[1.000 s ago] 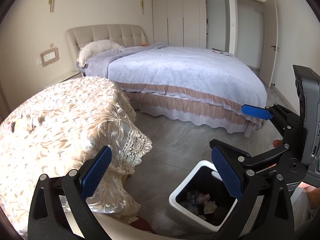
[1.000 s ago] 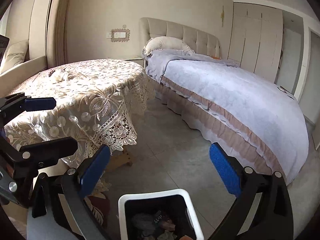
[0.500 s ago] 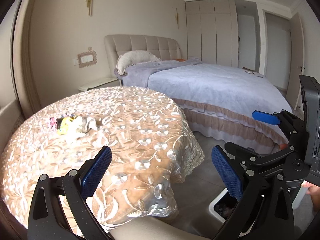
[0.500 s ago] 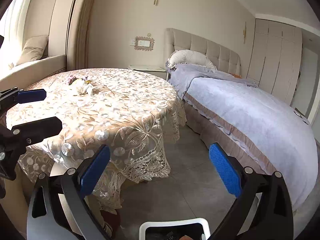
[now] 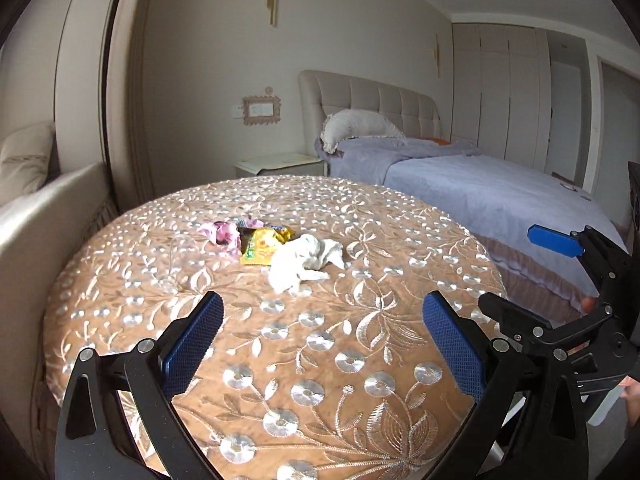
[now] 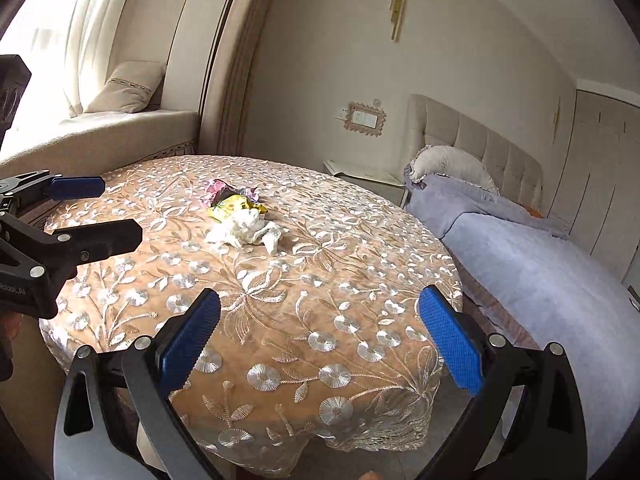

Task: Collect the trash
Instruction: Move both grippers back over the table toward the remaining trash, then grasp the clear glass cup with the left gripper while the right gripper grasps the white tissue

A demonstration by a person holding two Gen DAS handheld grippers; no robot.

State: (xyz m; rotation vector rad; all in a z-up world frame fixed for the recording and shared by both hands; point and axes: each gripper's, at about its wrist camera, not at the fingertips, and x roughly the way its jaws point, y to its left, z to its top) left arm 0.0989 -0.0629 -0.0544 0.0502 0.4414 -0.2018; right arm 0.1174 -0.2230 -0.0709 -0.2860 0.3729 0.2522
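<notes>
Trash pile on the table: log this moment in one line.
left gripper open, empty | right gripper open, empty | tissue, yellow wrapper, pink wrapper on table, untouched

The only lettering sits on the black body of the left claw [image 6: 76, 210], beside the bench [image 6: 360, 280]: it reads roughly "roboLAI", partly cut off.

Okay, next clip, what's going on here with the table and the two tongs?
A person holds a pair of tongs in each hand over a round table with an embroidered cloth. Both the left tongs and the right tongs are open and hold nothing. A small pile of trash lies near the middle of the table: a crumpled white tissue, a yellow snack wrapper and a pink wrapper. None of it has been picked up yet.
</notes>
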